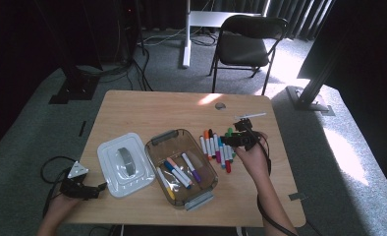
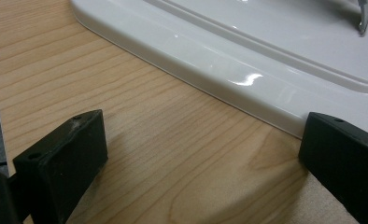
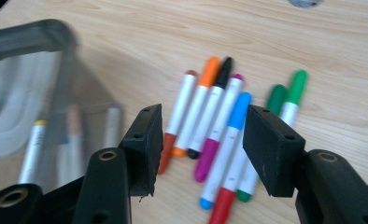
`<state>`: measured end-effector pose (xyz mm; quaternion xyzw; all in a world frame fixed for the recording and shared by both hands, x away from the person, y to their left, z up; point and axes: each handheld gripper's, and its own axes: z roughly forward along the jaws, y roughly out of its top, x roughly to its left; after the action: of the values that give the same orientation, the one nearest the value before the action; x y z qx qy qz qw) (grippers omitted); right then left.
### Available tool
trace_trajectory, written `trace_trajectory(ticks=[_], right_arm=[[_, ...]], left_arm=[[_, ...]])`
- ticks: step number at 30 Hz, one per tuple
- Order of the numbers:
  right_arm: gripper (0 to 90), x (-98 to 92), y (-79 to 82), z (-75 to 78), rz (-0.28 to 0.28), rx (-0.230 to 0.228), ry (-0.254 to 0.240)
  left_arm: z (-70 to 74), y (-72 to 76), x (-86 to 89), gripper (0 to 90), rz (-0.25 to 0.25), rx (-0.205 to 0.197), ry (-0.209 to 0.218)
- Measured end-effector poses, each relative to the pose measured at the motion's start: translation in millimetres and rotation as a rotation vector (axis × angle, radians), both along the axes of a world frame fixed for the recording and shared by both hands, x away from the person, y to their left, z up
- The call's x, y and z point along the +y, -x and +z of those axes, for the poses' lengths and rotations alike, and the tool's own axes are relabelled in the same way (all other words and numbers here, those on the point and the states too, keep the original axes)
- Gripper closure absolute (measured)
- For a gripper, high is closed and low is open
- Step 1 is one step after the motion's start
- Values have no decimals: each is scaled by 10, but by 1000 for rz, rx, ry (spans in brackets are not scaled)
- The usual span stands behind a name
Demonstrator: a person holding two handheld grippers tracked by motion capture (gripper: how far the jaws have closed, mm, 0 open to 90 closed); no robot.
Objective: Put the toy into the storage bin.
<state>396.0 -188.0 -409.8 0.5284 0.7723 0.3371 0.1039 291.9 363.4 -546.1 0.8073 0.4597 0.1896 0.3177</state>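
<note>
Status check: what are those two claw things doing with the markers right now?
Right gripper jaws open above loose markers, nothing held. Left gripper open, idle beside white lid. Clear box holds several markers. Nothing blocking.

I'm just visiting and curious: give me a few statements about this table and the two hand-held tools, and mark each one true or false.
1. The white lid is on the clear box. False: it lies on the table beside it.
2. Some markers lie inside the clear box. True.
3. The right gripper clamps a marker. False: its fingers stand apart above the loose markers.
4. The left gripper is open. True.
5. A chair stands beyond the table. True.
</note>
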Motion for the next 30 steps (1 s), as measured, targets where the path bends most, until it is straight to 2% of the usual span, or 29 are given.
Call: trace_trajectory(ticks=[5, 10, 12, 18, 24, 27, 29, 30], right_arm=[[518, -166, -117, -201, -57, 10, 33], [579, -281, -252, -411, -110, 29, 37], [586, -299, -318, -500, -128, 47, 53], [589, -319, -506, -737, -174, 93, 58], [617, -313, -643, -898, -206, 124, 66], [620, -324, -693, -953, -217, 138, 63], [626, -323, -715, -975, -226, 142, 83], [625, -332, -725, -984, -226, 146, 72]], left_arm=[[0, 0, 0, 17, 0, 0, 0], [0, 0, 0, 17, 0, 0, 0], [0, 0, 0, 17, 0, 0, 0], [0, 0, 0, 17, 0, 0, 0], [0, 0, 0, 17, 0, 0, 0], [0, 0, 0, 17, 0, 0, 0], [0, 0, 0, 17, 0, 0, 0], [-1, 0, 0, 17, 0, -1, 0]])
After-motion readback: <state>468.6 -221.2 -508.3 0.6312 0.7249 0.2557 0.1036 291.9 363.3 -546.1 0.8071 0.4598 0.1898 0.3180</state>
